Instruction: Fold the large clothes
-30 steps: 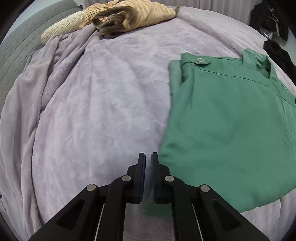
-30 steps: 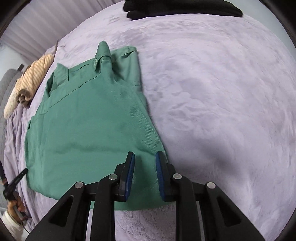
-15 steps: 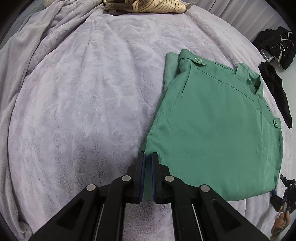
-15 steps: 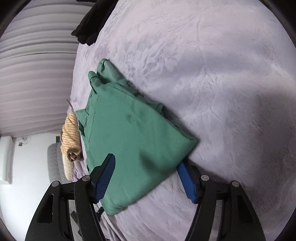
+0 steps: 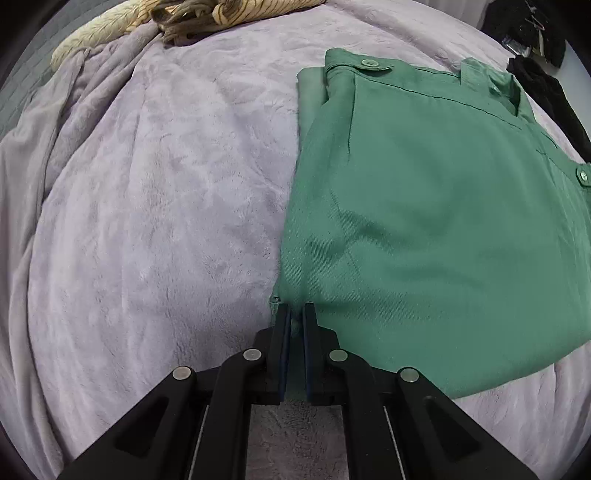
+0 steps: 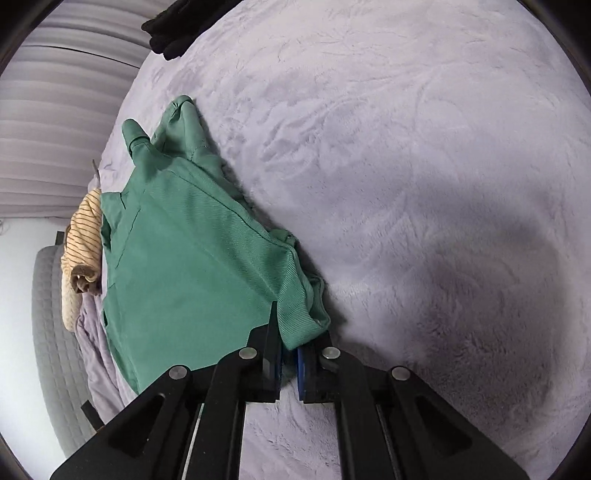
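A folded green garment [image 5: 424, 221] lies flat on a lilac plush blanket [image 5: 147, 221]; its buttoned tabs point away from me. My left gripper [image 5: 294, 314] is shut on the garment's near left corner, and green cloth shows between its pads. In the right wrist view the same green garment [image 6: 192, 266] stretches away to the upper left. My right gripper [image 6: 299, 325] is at the near right corner, its jaws closing tight on the bunched fabric there. Both grippers point steeply down at the bed.
A tan striped garment [image 5: 221, 11] is heaped at the far end, also visible as the tan heap [image 6: 86, 229]. Black clothes [image 5: 535, 29] lie at the far right edge. A grey quilted headboard [image 6: 55, 332] and curtains [image 6: 55, 110] border the bed. Bare blanket [image 6: 424, 184] spreads to the right.
The right gripper rolled, spread its jaws wide around the garment's near right corner, then closed on it. The left gripper stayed shut at the near left corner and sank a little.
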The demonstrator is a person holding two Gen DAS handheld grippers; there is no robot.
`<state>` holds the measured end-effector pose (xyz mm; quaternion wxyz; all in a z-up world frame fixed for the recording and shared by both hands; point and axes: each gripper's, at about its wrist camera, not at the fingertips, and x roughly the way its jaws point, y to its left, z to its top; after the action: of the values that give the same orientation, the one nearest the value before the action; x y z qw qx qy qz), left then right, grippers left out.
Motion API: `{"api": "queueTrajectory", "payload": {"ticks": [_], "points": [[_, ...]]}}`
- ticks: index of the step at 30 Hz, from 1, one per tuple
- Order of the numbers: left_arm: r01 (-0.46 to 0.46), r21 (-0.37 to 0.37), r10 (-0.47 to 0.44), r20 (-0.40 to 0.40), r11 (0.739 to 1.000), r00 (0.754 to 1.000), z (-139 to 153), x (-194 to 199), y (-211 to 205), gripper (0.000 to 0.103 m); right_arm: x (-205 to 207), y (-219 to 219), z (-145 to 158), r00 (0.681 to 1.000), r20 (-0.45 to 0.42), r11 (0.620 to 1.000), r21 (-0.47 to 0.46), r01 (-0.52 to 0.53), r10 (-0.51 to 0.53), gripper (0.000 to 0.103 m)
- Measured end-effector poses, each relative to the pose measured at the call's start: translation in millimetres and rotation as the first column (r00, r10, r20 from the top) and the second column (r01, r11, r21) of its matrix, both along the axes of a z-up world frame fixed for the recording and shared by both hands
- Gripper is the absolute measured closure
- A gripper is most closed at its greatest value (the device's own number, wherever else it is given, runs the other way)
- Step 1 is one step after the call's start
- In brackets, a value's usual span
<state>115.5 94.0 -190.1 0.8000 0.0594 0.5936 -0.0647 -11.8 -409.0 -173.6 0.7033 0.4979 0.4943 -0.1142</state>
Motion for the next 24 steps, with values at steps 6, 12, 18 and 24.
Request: {"api": "queueTrajectory", "payload": {"ticks": [6,12,18,24], "points": [[-0.047,-0.024,0.048,0.052,0.999,0.997,41.0,-9.0,25.6,0.096,-26.7,25.5,59.2,0.996,-0.037,0.980,-0.180,-0.085,0.080,0.088],[-0.037,-0.010,0.038,0.036,0.999,0.999,32.2,-3.7,11.0,0.096,6.4,108.8,96.0,0.928,0.029,0.884,-0.318,-0.343,0.371,0.088],[-0.041,0.023,0.041,-0.004,0.999,0.999,-5.1,-5.3,6.9,0.096,62.8,163.2,40.0,0.890,-0.039,0.857,-0.253,-0.449,0.455,0.088],[-0.022,0.037,0.021,0.038,0.999,0.999,12.0,-16.9,8.3,0.096,53.0,161.3,32.6,0.900,-0.036,0.876,-0.216,-0.432,0.435,0.087]]}}
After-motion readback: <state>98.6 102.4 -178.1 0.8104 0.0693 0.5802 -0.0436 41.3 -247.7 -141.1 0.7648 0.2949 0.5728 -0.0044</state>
